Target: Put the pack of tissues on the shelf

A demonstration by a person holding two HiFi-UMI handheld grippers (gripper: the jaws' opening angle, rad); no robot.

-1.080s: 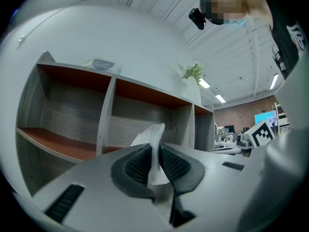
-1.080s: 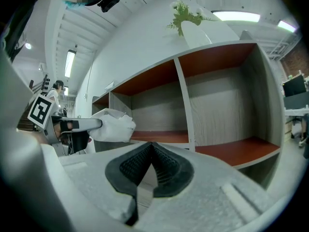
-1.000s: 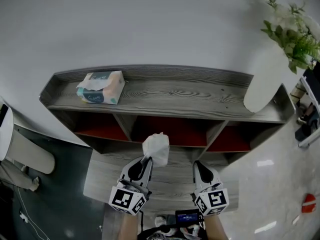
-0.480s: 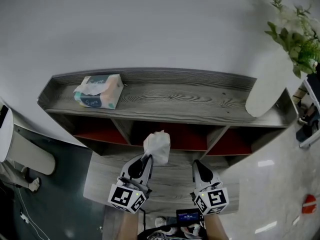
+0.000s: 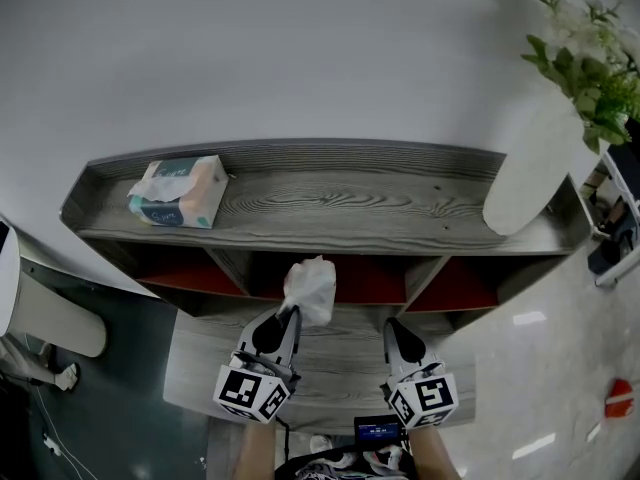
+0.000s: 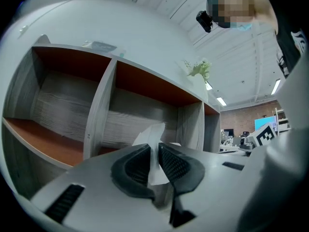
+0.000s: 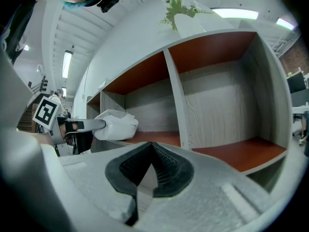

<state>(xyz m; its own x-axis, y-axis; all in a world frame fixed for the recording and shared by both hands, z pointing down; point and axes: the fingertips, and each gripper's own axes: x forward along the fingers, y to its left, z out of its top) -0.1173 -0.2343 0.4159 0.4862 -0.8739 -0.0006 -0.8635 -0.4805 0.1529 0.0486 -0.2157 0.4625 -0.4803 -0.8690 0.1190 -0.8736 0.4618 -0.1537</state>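
Note:
The pack of tissues (image 5: 178, 190), pale with a teal and peach wrapper, lies on the left of the grey wooden shelf's top board (image 5: 350, 203). My left gripper (image 5: 290, 314) is below the shelf, in front of its middle compartment, shut on a single white tissue (image 5: 310, 288) that stands up from the jaws. In the left gripper view the tissue (image 6: 152, 138) is pinched between the dark pads of the left gripper (image 6: 155, 148). My right gripper (image 5: 392, 326) is beside it, shut and empty, as the right gripper view shows (image 7: 152, 148). That view also catches the held tissue (image 7: 117, 124).
A tall white vase (image 5: 525, 173) with green leaves (image 5: 585, 63) stands on the shelf's right end. Three red-lined compartments (image 5: 365, 278) open below the top board. A lower grey wooden surface (image 5: 340, 368) lies under my grippers. A white rounded object (image 5: 50, 318) sits at the left.
The left gripper with its tissue has shifted slightly. The head view has swung, so the pack now sits further left in the picture. The right gripper has kept still.

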